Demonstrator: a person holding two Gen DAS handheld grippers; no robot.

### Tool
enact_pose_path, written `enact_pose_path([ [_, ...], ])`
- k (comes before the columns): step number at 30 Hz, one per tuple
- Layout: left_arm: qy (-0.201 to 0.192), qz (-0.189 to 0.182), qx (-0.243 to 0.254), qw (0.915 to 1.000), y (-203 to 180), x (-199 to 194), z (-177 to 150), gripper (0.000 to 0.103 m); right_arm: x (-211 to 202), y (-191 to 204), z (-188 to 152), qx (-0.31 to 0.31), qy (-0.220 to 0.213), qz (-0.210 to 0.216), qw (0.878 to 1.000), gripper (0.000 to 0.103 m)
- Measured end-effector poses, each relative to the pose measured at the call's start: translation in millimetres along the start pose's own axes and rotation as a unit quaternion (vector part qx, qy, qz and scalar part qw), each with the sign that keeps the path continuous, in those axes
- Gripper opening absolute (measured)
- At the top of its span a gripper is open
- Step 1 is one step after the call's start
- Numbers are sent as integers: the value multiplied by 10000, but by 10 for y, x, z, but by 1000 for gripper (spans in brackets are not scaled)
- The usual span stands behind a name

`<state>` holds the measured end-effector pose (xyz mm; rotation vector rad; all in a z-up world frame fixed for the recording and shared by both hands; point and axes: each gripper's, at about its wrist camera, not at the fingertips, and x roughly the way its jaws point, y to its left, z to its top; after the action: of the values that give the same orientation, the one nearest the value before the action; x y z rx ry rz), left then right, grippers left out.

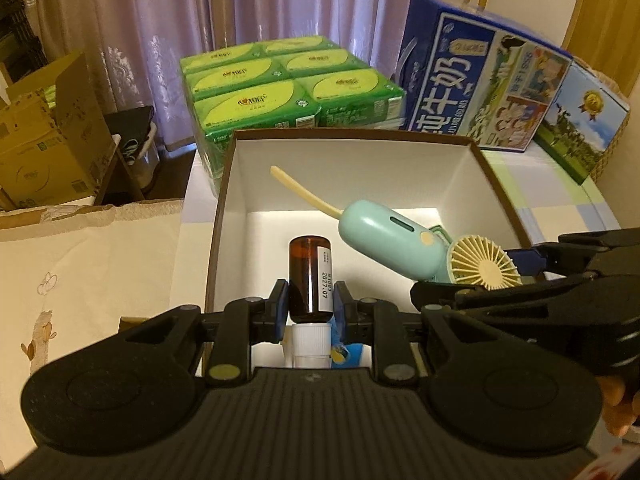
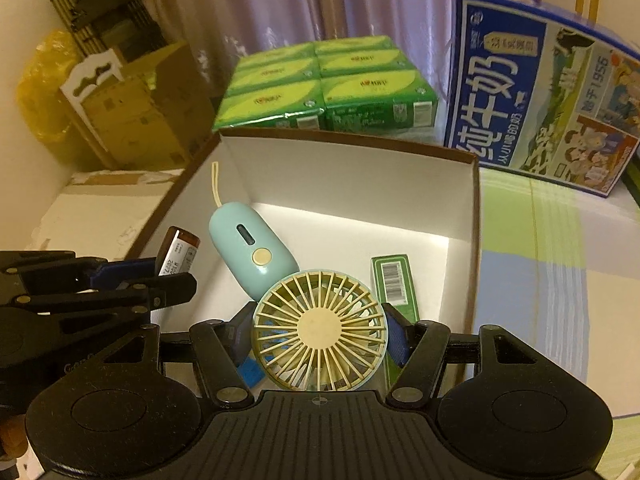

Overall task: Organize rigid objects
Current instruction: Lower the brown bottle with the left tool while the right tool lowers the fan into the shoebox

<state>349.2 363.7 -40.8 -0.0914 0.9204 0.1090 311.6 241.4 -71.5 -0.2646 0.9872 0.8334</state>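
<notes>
My left gripper [image 1: 310,304] is shut on a brown medicine bottle [image 1: 310,276] with a white cap, held over the open white box [image 1: 352,160] with a brown rim. My right gripper [image 2: 318,330] is shut on the round head of a teal handheld fan [image 2: 320,330]; its handle [image 2: 250,252] and cream strap point into the box. The fan also shows in the left wrist view [image 1: 486,266], the bottle in the right wrist view [image 2: 178,252]. A green flat box [image 2: 394,284] with a barcode lies on the box floor beneath the fan.
Green tissue packs [image 1: 280,80] stand behind the box. A blue milk carton case [image 1: 484,80] stands at the back right. Cardboard boxes [image 1: 48,136] sit on the left. The table has a pastel checked cloth [image 2: 540,260].
</notes>
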Motion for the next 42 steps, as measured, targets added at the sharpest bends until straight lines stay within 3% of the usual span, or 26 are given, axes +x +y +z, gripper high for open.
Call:
enact_pose_path([
  [15,209,-67,196,9996,156,574,274,19,512,-96,191,78,196,-244,9995,60],
  [42,137,-151,102,9997,223,550,304,27,557,-155,224,-139,37,-35,9999,65],
])
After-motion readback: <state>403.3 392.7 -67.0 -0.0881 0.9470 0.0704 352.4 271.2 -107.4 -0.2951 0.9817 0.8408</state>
